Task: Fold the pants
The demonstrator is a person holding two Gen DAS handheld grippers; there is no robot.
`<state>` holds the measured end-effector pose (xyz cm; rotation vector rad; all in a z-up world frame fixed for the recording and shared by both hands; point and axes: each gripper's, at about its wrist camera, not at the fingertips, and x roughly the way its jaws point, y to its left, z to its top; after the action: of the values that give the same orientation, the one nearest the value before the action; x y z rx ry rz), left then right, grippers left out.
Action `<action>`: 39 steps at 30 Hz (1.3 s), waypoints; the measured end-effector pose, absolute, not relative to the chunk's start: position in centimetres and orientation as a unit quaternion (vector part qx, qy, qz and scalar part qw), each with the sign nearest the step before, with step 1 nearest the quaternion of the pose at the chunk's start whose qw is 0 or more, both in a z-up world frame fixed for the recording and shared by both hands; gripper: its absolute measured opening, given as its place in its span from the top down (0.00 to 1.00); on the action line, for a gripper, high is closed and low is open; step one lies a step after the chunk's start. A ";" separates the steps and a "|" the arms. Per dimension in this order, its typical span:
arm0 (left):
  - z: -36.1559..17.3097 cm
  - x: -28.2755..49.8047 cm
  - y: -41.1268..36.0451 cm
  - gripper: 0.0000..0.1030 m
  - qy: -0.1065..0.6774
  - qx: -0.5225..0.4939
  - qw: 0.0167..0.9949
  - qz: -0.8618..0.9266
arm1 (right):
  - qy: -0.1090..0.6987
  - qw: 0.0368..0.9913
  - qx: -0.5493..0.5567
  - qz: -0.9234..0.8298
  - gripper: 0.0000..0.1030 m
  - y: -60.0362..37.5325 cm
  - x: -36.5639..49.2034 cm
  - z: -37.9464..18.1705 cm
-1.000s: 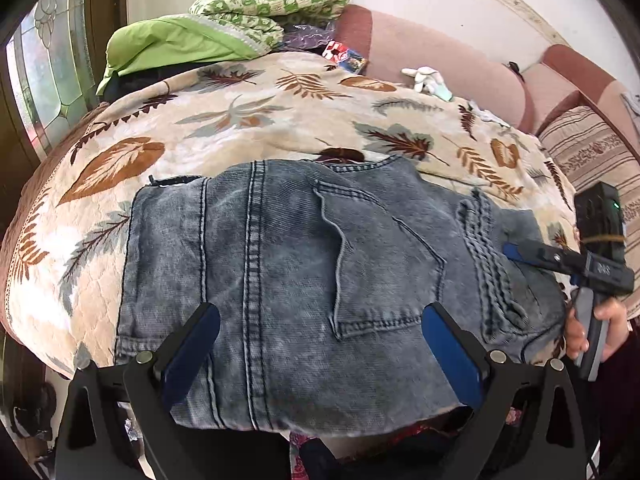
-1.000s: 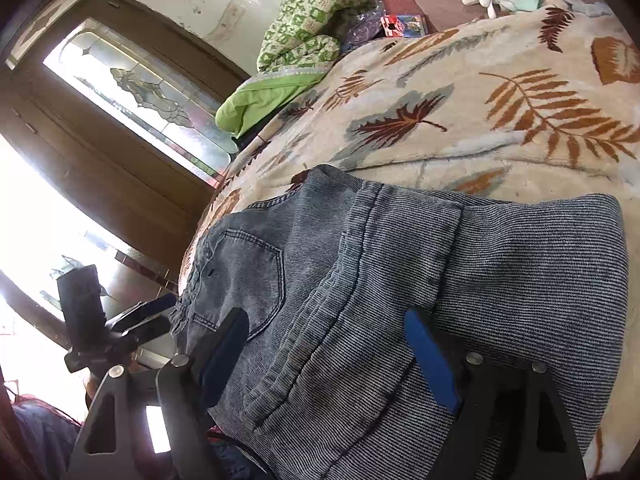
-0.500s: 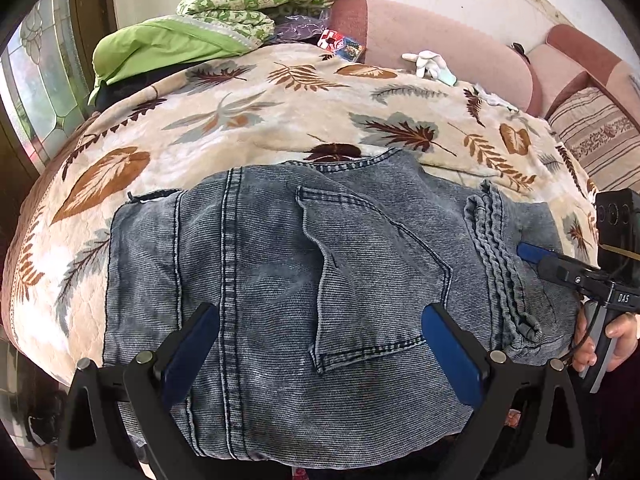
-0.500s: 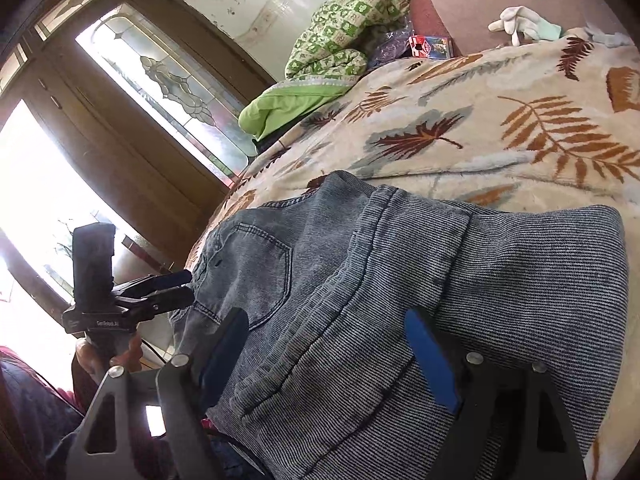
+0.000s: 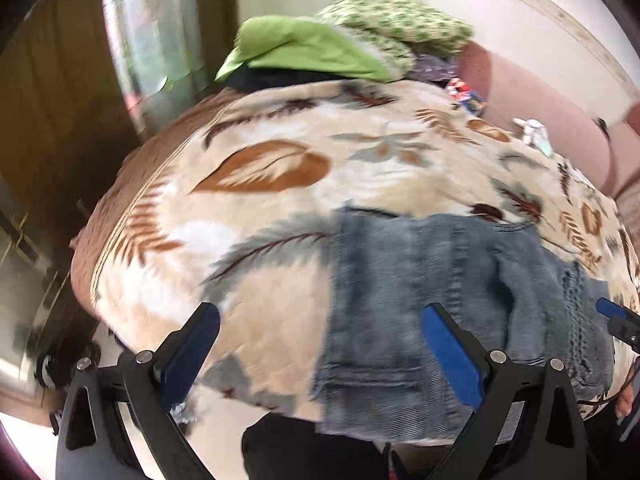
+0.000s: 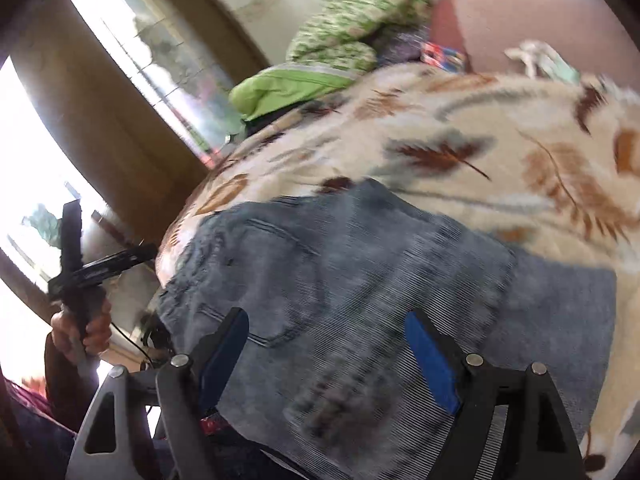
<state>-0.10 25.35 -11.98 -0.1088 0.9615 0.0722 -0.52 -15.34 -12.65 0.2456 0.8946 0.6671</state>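
- Surface: a bed spread with a cream leaf-print blanket, its near edge curving away below both cameras; both views are motion-blurred.
- Nearest, left wrist view: the left gripper has its blue-padded jaws spread wide with nothing between them. Its left finger hangs over bare blanket and its right finger over the denim.
- Nearest, right wrist view: the right gripper likewise has its jaws wide apart, above the cloth and grasping nothing.
- Task object: the folded jeans lie flat at the bed's near edge as a compact block, back pocket up, with a thick seamed edge on the side toward the right gripper. In the right wrist view the jeans fill the centre directly ahead of the jaws.
- Deciding relation: the block's long axis runs across the bed, roughly from one gripper to the other. From the left gripper the denim lies to the right of centre, so that tool stands off the block's end; the right gripper is squarely over it and appears the nearer.
- Judgement: the fold looks largely complete; whether a further fold or smoothing is intended cannot be told.
- Middle distance: a hand carries the left gripper beyond the bed's corner.
- Far: a green quilt and a green patterned blanket are piled at the head, against a pink upholstered backrest and a stained-glass door.
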 end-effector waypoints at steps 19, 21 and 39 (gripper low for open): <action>-18.0 -2.1 25.6 0.02 0.500 -0.195 0.834 -0.131 | 0.457 0.816 0.070 0.348 0.19 -7.3 -0.9 -13.9; -18.5 -1.5 25.2 0.02 0.498 -0.202 0.830 -0.147 | 0.458 0.815 0.067 0.350 0.19 -6.6 -0.9 -14.0; -17.0 -0.6 22.8 0.42 0.473 -0.132 0.858 -0.151 | 0.421 0.838 0.139 0.318 0.19 -11.7 -0.7 -13.0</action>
<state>-0.60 22.83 -16.97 -0.2779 0.9943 -0.3178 -0.70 -11.71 -13.03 0.2936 0.8906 0.6731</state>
